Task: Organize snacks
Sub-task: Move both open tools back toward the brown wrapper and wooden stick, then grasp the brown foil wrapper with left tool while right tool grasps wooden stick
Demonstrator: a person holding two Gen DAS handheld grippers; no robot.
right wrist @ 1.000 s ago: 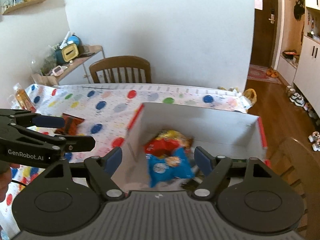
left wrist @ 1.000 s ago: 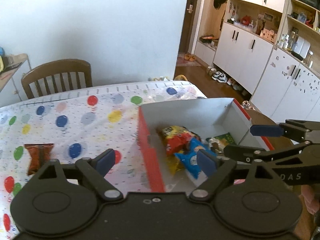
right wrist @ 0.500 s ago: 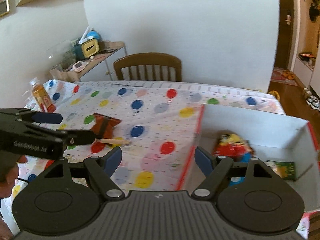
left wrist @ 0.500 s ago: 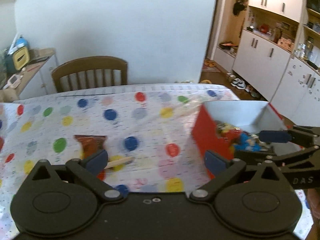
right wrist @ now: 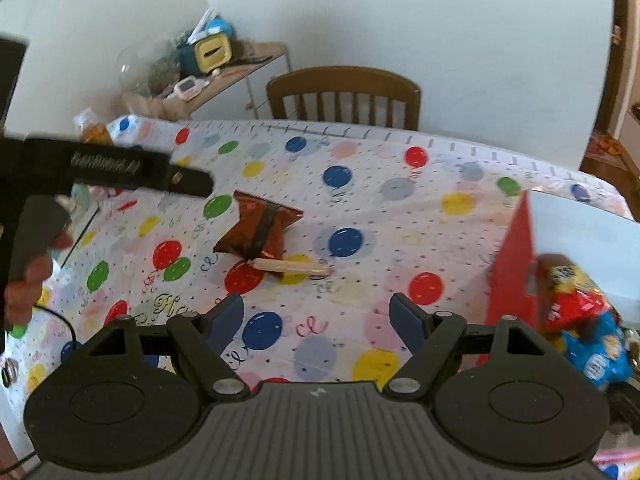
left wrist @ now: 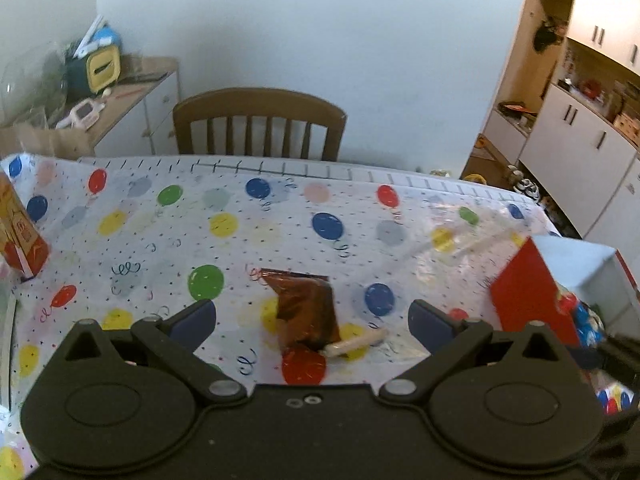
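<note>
Left wrist view, brown snack packet (left wrist: pixel 306 308) on tablecloth (left wrist: pixel 240 240) between wide-open empty jaws, right jaws open too.

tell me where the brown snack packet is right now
The brown snack packet lies on the balloon tablecloth, centre of both views, touching a pale stick, left of the red box.

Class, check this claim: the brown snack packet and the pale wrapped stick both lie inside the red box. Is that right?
Not right. The brown snack packet and pale wrapped stick lie on the balloon tablecloth, outside the red box, as the right wrist view shows.
</note>
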